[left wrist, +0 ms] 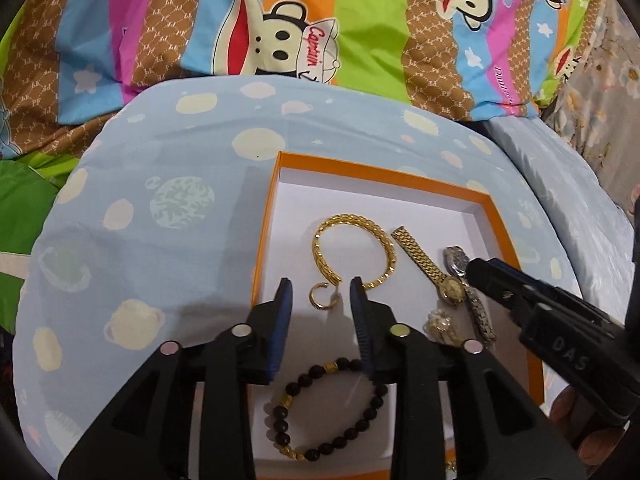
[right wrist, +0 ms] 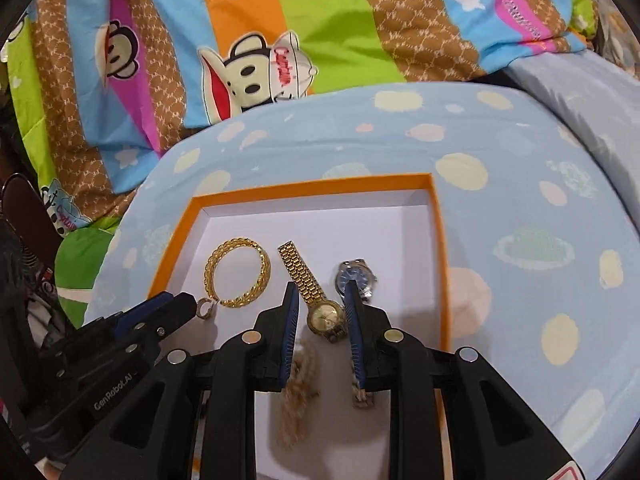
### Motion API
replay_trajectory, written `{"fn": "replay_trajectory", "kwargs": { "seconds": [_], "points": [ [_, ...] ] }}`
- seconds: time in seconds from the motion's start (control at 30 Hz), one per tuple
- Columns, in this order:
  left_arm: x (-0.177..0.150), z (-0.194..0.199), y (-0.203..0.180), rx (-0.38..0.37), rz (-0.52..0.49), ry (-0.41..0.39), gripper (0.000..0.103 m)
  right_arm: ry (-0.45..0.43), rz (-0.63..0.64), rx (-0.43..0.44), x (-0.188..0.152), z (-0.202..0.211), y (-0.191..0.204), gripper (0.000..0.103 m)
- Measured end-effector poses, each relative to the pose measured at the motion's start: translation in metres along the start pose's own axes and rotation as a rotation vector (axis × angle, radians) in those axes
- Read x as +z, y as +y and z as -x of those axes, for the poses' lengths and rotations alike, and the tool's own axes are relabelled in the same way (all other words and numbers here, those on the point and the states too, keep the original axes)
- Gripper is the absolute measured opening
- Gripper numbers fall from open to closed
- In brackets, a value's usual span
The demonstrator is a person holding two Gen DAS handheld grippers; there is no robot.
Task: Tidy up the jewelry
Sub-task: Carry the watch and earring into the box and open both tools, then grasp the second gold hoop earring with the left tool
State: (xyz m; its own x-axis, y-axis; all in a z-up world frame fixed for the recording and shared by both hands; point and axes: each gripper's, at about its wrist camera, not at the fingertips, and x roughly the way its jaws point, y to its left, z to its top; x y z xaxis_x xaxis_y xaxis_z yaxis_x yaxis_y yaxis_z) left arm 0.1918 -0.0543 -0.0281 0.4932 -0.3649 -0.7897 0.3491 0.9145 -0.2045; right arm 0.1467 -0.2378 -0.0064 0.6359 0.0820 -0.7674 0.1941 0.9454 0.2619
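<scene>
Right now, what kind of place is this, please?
Probably a bedroom, on a bed: a cartoon-monkey striped quilt lies behind a blue planet-print pillow, and an orange jewelry box rests on that pillow.

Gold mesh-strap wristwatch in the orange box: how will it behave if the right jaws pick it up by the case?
The gold mesh-strap wristwatch has a linked band lying loosely, so the strap will likely droop once lifted. The round polished case looks slippery and may pivot between pads. It probably won't roll, lying flat on the orange box floor.
</scene>
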Motion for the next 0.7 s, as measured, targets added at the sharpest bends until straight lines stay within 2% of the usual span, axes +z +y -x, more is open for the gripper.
{"fn": "replay_trajectory", "kwargs": {
  "seconds": [0.03,0.07,0.17,0.27,0.4,0.5,0.7],
  "points": [
    [-0.002,0.009,-0.002,0.013,-0.012,-0.027,0.049,-0.020,-0.001,0.002,-0.002,0.008,-0.001,0.027],
    [-0.004,0.019,-0.004,0.028,-0.025,-0.059,0.053,-0.048,0.002,0.001,-0.007,0.022,-0.003,0.027],
    [-0.014,0.053,-0.006,0.029,-0.059,-0.133,0.056,-0.113,0.016,0.012,-0.024,0.057,-0.005,0.028],
    [-0.034,0.080,-0.005,0.035,-0.085,-0.167,0.056,-0.151,0.041,0.034,-0.054,0.087,-0.006,0.038],
    [-0.068,0.099,0.002,-0.018,-0.071,-0.124,0.058,-0.147,0.072,0.034,-0.097,0.107,-0.004,0.039],
    [-0.092,0.100,0.002,-0.008,-0.080,-0.091,0.058,-0.123,0.119,-0.001,-0.123,0.111,0.003,0.039],
    [-0.135,0.092,-0.002,-0.027,-0.077,-0.014,0.058,-0.077,0.160,0.002,-0.152,0.106,0.011,0.039]
  ]
}}
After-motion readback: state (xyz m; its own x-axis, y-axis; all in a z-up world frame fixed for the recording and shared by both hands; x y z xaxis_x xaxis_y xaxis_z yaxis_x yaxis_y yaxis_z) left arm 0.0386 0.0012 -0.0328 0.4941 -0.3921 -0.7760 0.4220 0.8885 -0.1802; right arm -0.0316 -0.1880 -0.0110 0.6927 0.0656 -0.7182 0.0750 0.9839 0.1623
